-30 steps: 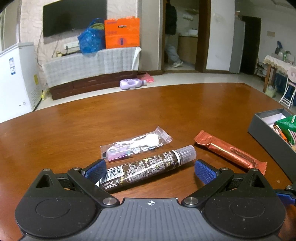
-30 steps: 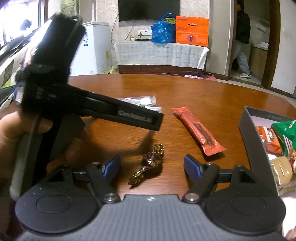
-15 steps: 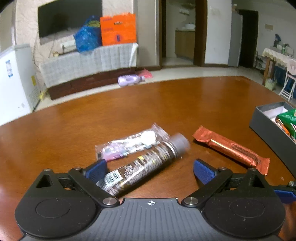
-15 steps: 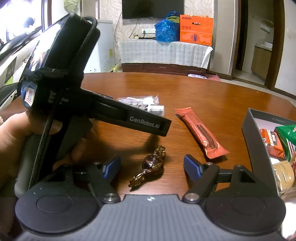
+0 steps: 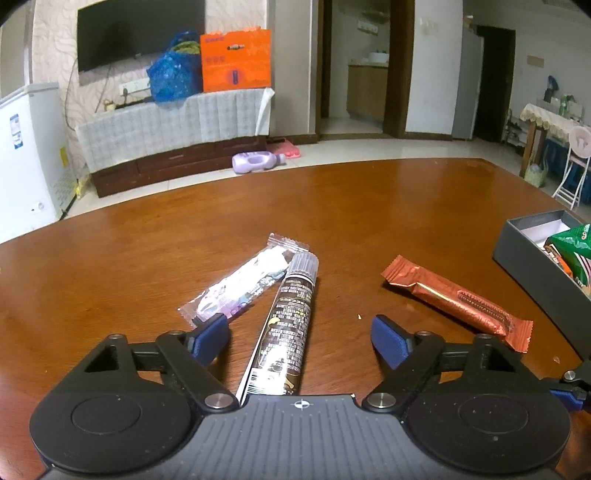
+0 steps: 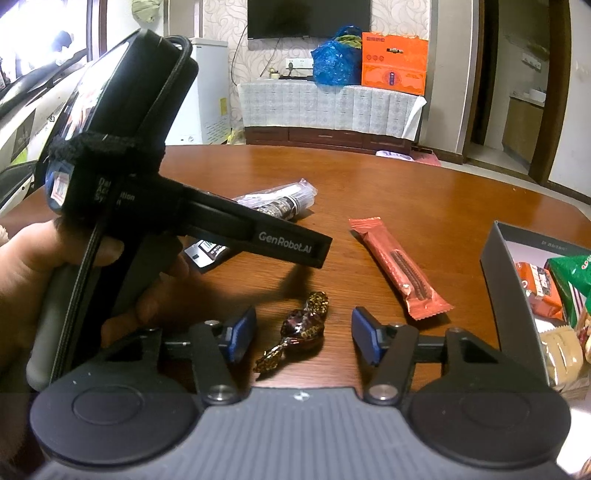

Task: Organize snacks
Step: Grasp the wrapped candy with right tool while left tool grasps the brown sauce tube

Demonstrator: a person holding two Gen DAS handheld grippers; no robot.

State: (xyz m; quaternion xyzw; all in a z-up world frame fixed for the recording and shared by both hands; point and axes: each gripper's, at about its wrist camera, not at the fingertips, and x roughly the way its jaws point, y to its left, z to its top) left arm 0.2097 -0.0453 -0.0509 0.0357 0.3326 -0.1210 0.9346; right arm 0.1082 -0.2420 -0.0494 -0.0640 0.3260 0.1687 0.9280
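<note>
Brown wooden bench (image 5: pixel 369 206), glossy, rounded edge, carries all the snacks.

Dark tube (image 5: pixel 286 332) with a grey cap lies between the fingers of the left tongs (image 5: pixel 301 338), pointing away from the camera, near end under the tongs body. Left tongs open wide, neither pad touching the tube. Clear packet (image 5: pixel 243 280) with white and purple contents sits just left of the tube, touching it near the cap; its near corner is by the left blue pad (image 5: pixel 210 338). Copper-red bar (image 5: pixel 458 301) lies to the right, apart from the tube, angled toward the grey box (image 5: pixel 532 258) at the right edge. Box holds a green pack (image 5: pixel 576 251) and an orange pack, partly cut off by the frame.

Right wrist view: twisted-wrap candy (image 6: pixel 301 330), brown and gold, lies on the bench between the fingers of the right tongs (image 6: pixel 303 334). Right tongs open, pads clear of the candy on both sides. Hand (image 6: pixel 44 280) holding the left tongs' handle fills the left of that view and hides part of the tube. Same copper-red bar ahead to the right, grey box at the right with several packs inside.

Room: tiled floor, dark TV (image 5: pixel 136 33) on a patterned wall, low cabinet under a white cloth (image 5: pixel 173 122), blue bag (image 5: pixel 173 74) and orange carton (image 5: pixel 236 61) on top. White freezer (image 5: pixel 26 155) at left. Purple bottle (image 5: pixel 256 162) on the floor by the cabinet. Open doorway behind, side table and white chair far right.
</note>
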